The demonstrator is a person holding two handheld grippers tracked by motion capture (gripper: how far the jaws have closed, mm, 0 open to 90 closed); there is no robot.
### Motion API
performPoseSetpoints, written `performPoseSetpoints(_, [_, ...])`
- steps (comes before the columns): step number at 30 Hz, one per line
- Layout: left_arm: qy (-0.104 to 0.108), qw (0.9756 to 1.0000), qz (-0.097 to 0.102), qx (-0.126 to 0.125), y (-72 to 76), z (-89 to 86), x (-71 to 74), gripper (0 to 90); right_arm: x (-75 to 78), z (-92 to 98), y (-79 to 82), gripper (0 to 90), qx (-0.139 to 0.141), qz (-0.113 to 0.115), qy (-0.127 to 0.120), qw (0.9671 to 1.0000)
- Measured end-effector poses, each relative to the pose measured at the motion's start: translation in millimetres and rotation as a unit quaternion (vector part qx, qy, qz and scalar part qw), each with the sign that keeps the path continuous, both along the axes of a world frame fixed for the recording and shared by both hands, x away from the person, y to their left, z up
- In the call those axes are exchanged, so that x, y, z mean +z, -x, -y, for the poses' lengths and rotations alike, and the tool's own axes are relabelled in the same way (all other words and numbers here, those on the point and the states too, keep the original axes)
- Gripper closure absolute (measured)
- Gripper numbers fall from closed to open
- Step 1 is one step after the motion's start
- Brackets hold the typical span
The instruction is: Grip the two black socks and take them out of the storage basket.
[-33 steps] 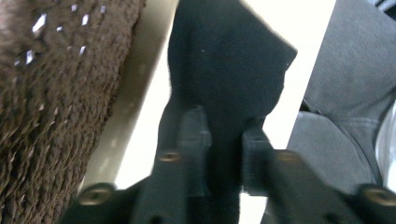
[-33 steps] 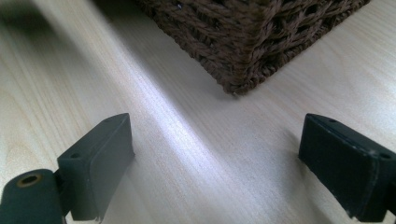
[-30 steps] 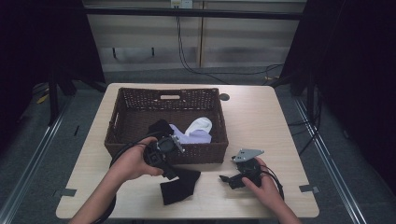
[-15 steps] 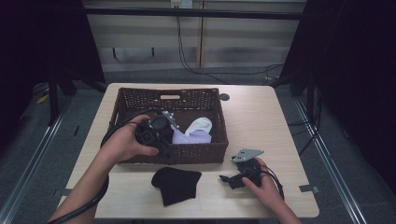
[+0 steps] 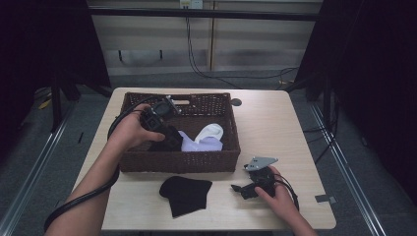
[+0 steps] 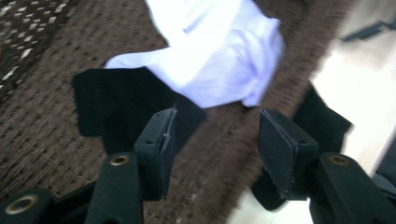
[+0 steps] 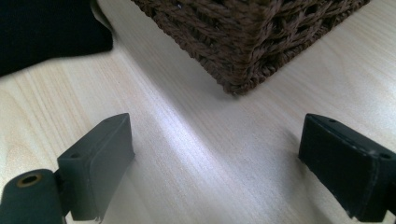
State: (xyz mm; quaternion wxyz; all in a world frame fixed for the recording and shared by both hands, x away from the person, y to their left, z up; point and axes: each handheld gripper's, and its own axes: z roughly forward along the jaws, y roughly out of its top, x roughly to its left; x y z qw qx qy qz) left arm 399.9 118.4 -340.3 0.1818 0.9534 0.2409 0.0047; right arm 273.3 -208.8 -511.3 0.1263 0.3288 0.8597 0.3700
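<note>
Left tongs (image 5: 169, 140): mine, over the basket (image 5: 231, 142), jaws just opening, nothing between them.
Right tongs (image 5: 243, 189): mine, resting wide open on the counter (image 5: 275, 123).
Black sock (image 6: 116, 105): in the basket, touching the white sock (image 6: 215, 51).
Other black sock (image 5: 186, 194): on the counter, before the basket.

High view overhead facing forward-down, gripper views close and low, all sharing the basket (image 5: 177, 160)

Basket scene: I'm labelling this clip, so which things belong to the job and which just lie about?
In the job:
basket
black sock on the table
black sock inside
white sock
left gripper, open

Lying about:
right gripper, open, idle
wall cables
</note>
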Motion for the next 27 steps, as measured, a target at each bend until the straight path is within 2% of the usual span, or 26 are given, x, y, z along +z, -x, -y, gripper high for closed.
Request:
performPoseSetpoints(3, [0.0, 0.9998, 0.003, 0.02, -9.4, -2.4, -6.7, 40.1, 0.0, 0.0, 0.0, 9.3, 0.0, 0.0, 0.0, 1.0])
performPoseSetpoints(8, [-0.008, 0.9992, 0.011, 0.037, -22.5, -6.1, -17.5, 39.1, 0.0, 0.0, 0.0, 9.2, 0.0, 0.0, 0.0, 1.0])
performPoseSetpoints(17, [-0.016, 0.9974, 0.007, 0.07, -42.2, -12.8, -40.3, 37.1, 0.0, 0.0, 0.0, 9.2, 0.0, 0.0, 0.0, 1.0])
performPoseSetpoints(21, [-0.017, 0.9971, 0.002, 0.074, -48.4, -14.5, -53.7, 35.7, 0.0, 0.0, 0.0, 9.2, 0.0, 0.0, 0.0, 1.0])
performPoseSetpoints(23, [-0.017, 0.9962, 0.003, 0.086, -52.1, -16.4, -61.0, 34.5, 0.0, 0.0, 0.0, 9.2, 0.0, 0.0, 0.0, 1.0])
performPoseSetpoints(27, [-0.022, 0.9961, 0.0, 0.085, -58.3, -17.3, -73.0, 33.6, 0.0, 0.0, 0.0, 9.2, 0.0, 0.0, 0.0, 1.0])
